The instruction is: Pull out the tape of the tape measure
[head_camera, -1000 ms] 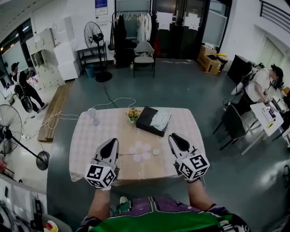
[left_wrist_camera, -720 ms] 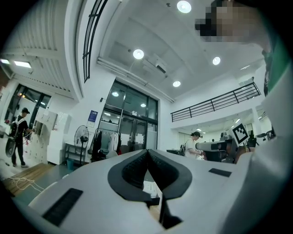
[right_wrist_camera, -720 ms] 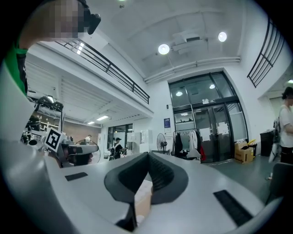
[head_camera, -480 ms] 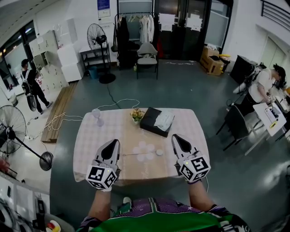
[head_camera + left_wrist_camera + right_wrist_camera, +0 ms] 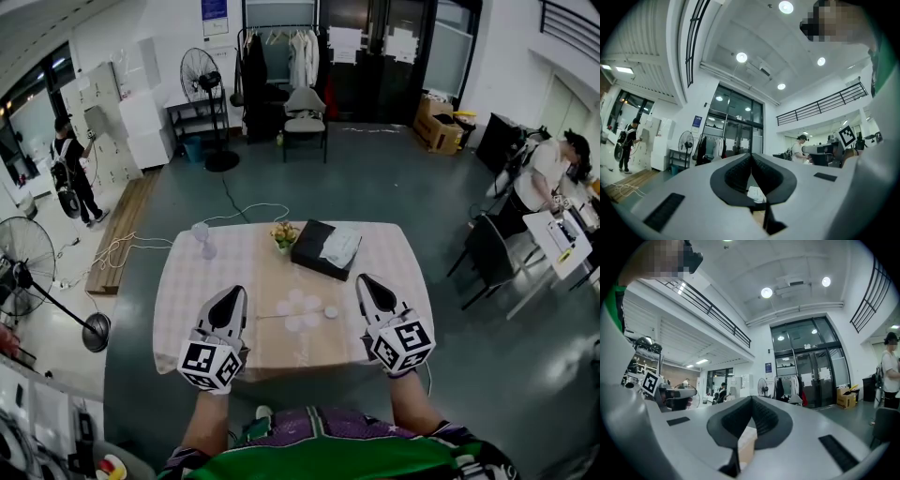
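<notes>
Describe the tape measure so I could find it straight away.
Start at the table with the pale checked cloth. On its front half, between the left gripper and right gripper, lies the tape measure, a small round case. Unlike the flat white circles beside it, it has a thin line of tape running leftward.

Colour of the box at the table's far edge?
Black box, pale sheet lying on top; head view shows it best.

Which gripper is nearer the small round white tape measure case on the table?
The right gripper; the case lies close by its shut jaws, whereas the left gripper is farther off.
</notes>
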The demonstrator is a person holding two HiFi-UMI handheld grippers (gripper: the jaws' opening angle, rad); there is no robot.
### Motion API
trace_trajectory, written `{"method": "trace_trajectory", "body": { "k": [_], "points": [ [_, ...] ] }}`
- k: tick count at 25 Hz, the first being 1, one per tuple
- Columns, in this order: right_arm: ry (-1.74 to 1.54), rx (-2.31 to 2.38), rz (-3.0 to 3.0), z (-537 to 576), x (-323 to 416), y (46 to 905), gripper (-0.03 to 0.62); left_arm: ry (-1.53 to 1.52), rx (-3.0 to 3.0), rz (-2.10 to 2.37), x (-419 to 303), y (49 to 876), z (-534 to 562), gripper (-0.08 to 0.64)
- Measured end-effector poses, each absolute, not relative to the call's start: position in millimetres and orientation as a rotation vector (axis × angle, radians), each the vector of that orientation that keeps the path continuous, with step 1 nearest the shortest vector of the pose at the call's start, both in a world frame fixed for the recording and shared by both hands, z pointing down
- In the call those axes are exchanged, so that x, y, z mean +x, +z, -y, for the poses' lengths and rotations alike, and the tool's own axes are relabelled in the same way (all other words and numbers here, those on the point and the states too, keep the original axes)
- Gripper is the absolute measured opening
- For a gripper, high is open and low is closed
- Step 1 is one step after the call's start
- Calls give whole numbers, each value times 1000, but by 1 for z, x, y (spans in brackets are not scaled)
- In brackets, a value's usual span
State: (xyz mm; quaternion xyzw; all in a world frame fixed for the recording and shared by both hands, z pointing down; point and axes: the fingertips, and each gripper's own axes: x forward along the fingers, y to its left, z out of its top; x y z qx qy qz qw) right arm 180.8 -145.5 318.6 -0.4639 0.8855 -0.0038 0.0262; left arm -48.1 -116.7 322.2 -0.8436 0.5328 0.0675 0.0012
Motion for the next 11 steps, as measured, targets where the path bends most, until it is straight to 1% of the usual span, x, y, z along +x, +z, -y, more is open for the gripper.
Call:
{"method": "trace_trajectory", "body": {
  "k": [11],
  "points": [
    [1,-1408,-2767,137,171,321,5,228,-2648,-1687,-55,324,107,25]
  ]
}}
